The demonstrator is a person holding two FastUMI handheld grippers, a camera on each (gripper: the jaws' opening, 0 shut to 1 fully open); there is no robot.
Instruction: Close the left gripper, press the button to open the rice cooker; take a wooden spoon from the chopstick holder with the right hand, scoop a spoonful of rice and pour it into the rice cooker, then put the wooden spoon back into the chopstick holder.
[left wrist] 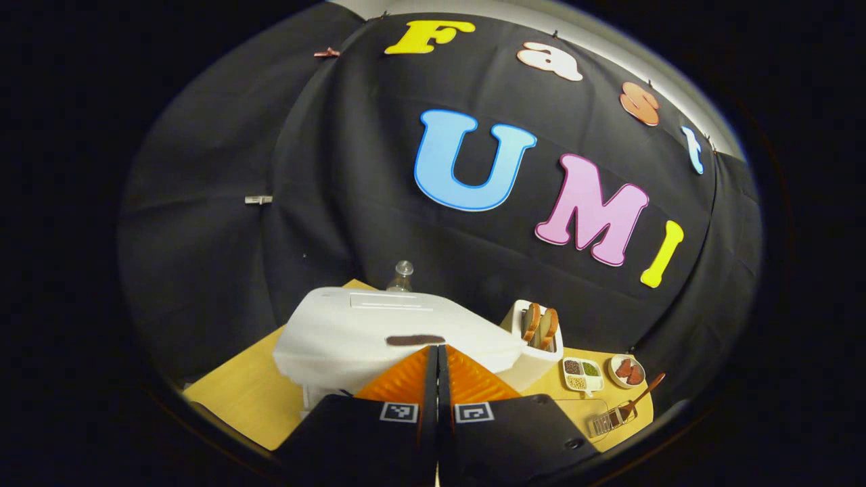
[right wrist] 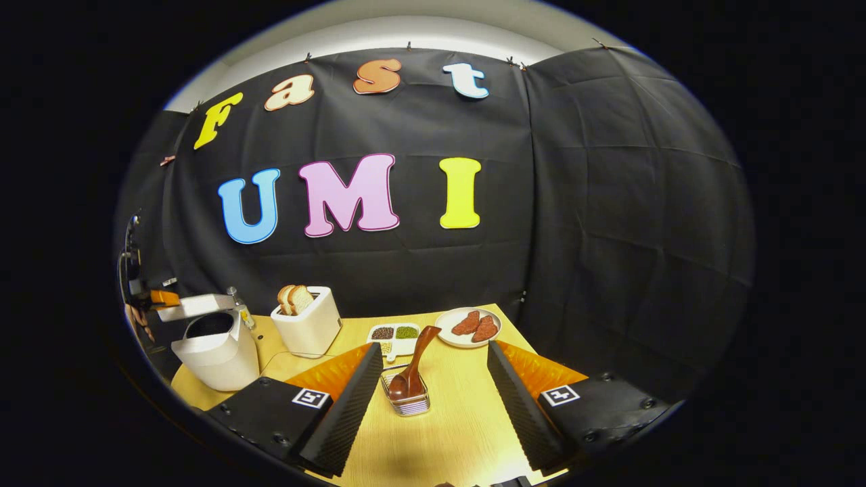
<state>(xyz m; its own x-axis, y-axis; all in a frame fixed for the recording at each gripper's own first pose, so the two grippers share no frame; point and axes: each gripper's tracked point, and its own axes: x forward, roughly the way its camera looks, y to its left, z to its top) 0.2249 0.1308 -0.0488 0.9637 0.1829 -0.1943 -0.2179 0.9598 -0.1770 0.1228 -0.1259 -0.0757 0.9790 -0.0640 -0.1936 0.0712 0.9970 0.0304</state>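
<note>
The rice cooker at the far left of the table appears to stand open, its lid tilted up over a dark inside, so the step in hand is probably fetching the wooden spoon. In the right gripper view the right gripper has its fingers wide apart and holds nothing. The spoon leans in the chopstick holder between the two fingers and a little beyond their tips, its handle tilted up and to the right. To do this well, go forward with the handle centred in the gap, close on the handle's upper part above the holder's rim, then lift along its lean so the holder does not tip. The left gripper has its fingers pressed together, just at the cooker's white lid
</note>
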